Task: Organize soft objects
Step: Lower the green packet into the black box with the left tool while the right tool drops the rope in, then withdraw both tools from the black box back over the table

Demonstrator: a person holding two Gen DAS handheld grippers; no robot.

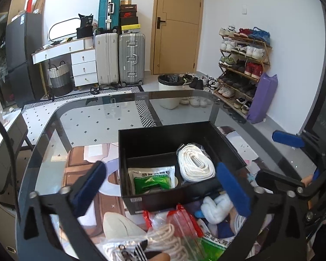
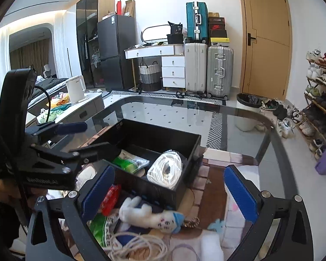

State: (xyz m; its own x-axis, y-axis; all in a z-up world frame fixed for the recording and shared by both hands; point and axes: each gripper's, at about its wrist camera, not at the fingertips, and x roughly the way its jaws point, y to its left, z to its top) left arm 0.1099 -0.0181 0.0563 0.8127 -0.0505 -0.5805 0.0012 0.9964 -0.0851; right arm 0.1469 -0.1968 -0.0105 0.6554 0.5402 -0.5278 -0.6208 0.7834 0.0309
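A black divided box [image 1: 163, 134] [image 2: 173, 137] stands on the glass table. It holds a green-and-white sachet pack [image 1: 152, 179] [image 2: 130, 162] and a coiled white rope [image 1: 194, 164] [image 2: 166, 169]. In front of it lie a white plush toy [image 1: 217, 208] [image 2: 150, 215], a red zip bag [image 1: 182, 219] [image 2: 109, 200], another green pack [image 2: 102, 228] and loose white cord [image 1: 163, 235] [image 2: 137, 245]. My left gripper [image 1: 163, 191] is open and empty above the box's near wall. My right gripper [image 2: 169, 198] is open and empty above the plush toy.
The glass table [image 1: 87, 117] [image 2: 239, 113] has a curved edge; a patterned mat [image 2: 208, 195] lies under the box. Behind are suitcases [image 1: 119, 58], a bin [image 1: 171, 91], a shoe rack [image 1: 243, 65] and a side table with a kettle [image 2: 76, 89].
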